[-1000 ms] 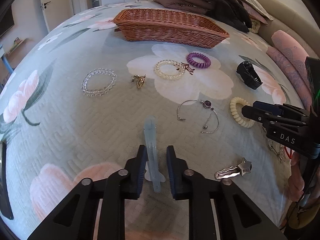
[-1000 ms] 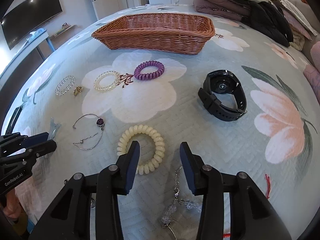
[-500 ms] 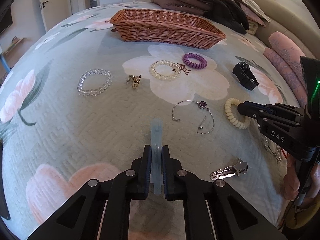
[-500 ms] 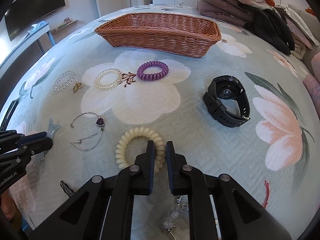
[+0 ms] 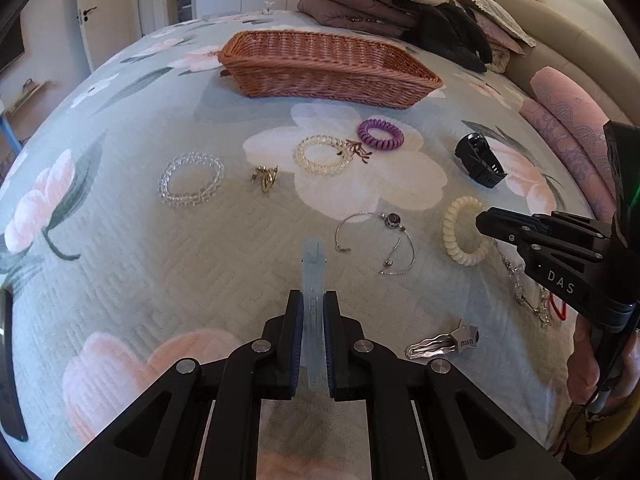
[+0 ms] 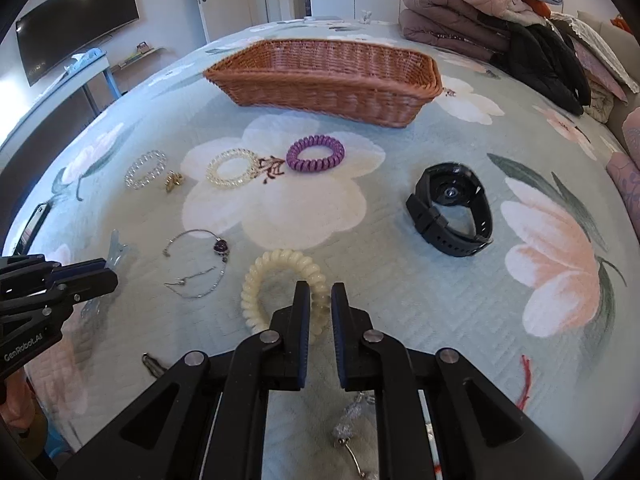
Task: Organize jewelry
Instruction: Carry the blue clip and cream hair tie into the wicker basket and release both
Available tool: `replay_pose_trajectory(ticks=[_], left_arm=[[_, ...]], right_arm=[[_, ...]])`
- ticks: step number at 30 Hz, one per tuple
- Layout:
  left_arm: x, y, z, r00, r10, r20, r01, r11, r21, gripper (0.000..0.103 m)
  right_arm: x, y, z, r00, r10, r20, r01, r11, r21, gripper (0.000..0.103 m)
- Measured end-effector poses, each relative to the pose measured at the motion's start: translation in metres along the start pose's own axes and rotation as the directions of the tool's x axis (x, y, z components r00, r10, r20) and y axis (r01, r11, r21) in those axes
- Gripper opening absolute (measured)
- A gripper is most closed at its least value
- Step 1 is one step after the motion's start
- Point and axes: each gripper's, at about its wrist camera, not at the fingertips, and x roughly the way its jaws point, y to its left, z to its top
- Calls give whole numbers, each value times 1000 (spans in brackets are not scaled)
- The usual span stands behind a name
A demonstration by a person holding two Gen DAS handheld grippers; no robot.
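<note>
My left gripper point(image 5: 312, 304) is shut on a pale blue hair clip point(image 5: 313, 272) and holds it above the bedspread; the clip also shows in the right wrist view point(image 6: 116, 250). My right gripper point(image 6: 320, 296) is shut on the near rim of the cream spiral hair tie point(image 6: 276, 280), which also shows in the left wrist view point(image 5: 460, 232). A brown wicker basket point(image 5: 328, 68) stands at the far side of the bed, and in the right wrist view point(image 6: 328, 76) too.
On the floral bedspread lie a silver bracelet point(image 5: 380, 240), a clear bead bracelet point(image 5: 192, 178), a gold earring point(image 5: 266, 178), a clear spiral tie point(image 5: 322, 156), a purple spiral tie point(image 5: 380, 134), a black watch point(image 6: 452, 208), a silver clip point(image 5: 442, 344) and a chain point(image 5: 520, 284). Folded clothes point(image 6: 500, 8) are piled behind.
Both grippers have closed: the left one on the blue hair clip, the right one on the cream hair tie. Both have since risen a little.
</note>
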Motion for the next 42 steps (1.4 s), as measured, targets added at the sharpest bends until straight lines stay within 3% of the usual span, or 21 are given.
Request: replay_pose_trajectory(ticks=[9, 14, 21, 27, 32, 39, 42], left_arm=[[-17, -2, 17, 1000, 0, 24, 0, 1000, 3, 10], [-9, 1, 13, 1000, -15, 8, 15, 1000, -15, 10], [9, 4, 12, 999, -33, -20, 33, 999, -32, 10], [19, 8, 13, 999, -41, -31, 40, 998, -39, 10], [23, 9, 16, 998, -47, -49, 45, 998, -42, 10], [-2, 9, 36, 999, -28, -32, 27, 999, -25, 10], [-13, 8, 53, 1000, -21, -13, 21, 1000, -11, 10]], right_arm=[[-19, -9, 14, 1000, 12, 15, -12, 1000, 3, 13], [-5, -17, 13, 997, 70, -22, -69, 997, 38, 13], [20, -29, 17, 994, 88, -69, -83, 994, 76, 13], [35, -20, 19, 995, 27, -99, -24, 999, 31, 15], [35, -5, 15, 996, -50, -72, 47, 998, -50, 15], [5, -8, 26, 998, 40, -39, -41, 999, -27, 13], [-12, -7, 41, 999, 43, -2, -43, 998, -39, 13]])
